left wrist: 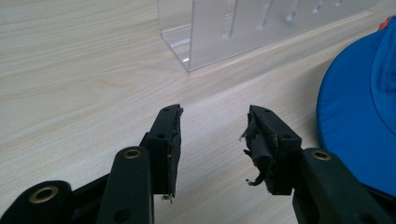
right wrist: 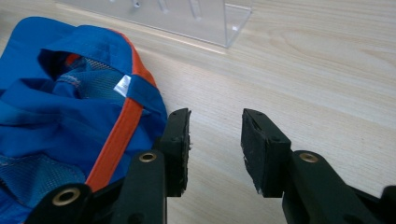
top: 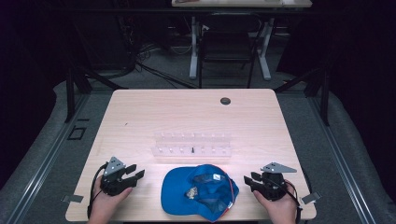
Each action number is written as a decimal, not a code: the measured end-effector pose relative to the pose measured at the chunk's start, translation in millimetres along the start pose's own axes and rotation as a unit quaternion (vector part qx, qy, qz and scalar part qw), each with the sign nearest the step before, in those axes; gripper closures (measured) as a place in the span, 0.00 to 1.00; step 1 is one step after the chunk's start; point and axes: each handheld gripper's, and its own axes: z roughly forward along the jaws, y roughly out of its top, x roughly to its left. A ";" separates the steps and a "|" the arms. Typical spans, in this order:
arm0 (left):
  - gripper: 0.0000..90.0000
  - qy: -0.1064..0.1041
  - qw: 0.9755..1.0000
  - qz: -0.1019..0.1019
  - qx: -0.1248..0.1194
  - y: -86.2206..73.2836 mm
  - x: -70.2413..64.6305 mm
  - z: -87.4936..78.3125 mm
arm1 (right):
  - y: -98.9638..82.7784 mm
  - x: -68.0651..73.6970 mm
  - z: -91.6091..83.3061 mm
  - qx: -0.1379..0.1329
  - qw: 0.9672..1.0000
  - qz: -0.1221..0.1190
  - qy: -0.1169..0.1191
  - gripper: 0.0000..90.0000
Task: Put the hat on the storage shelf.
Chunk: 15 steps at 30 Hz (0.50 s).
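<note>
- A pale wood-grain table (top: 140, 116) with rounded corners fills the middle of the high view, a small dark round grommet (top: 225, 101) set near its far edge.
- Beyond it, on the grey floor, stand a dark chair (top: 228, 44) and the white legs of another desk (top: 194, 46).
- A blue cap (top: 180, 189) lies upside down at the near edge, between the two grippers; its soft fabric is crumpled, with mesh lining, an orange trim band (right wrist: 119, 130) and a small white label (right wrist: 123, 85) inside.
- A clear acrylic rack (top: 192, 144), long and slotted, sits just beyond the cap, mid-table; its glossy corner (left wrist: 187, 58) shows in the left gripper view.
- The left gripper (top: 136, 171), black with a grey three-cornered plate, rests in a hand left of the cap, jaws apart and holding nothing; one pad (left wrist: 258, 144) is frayed and torn.
- The right gripper (top: 249, 178) rests in the other hand right of the cap, jaws likewise spread and empty, one jaw just beside the cap's edge.
</note>
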 end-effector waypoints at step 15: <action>0.60 0.001 1.000 0.010 -0.002 1.0 -0.7 -1.7 | -0.9 8.2 -0.7 0.020 0.999 -0.009 0.037 0.75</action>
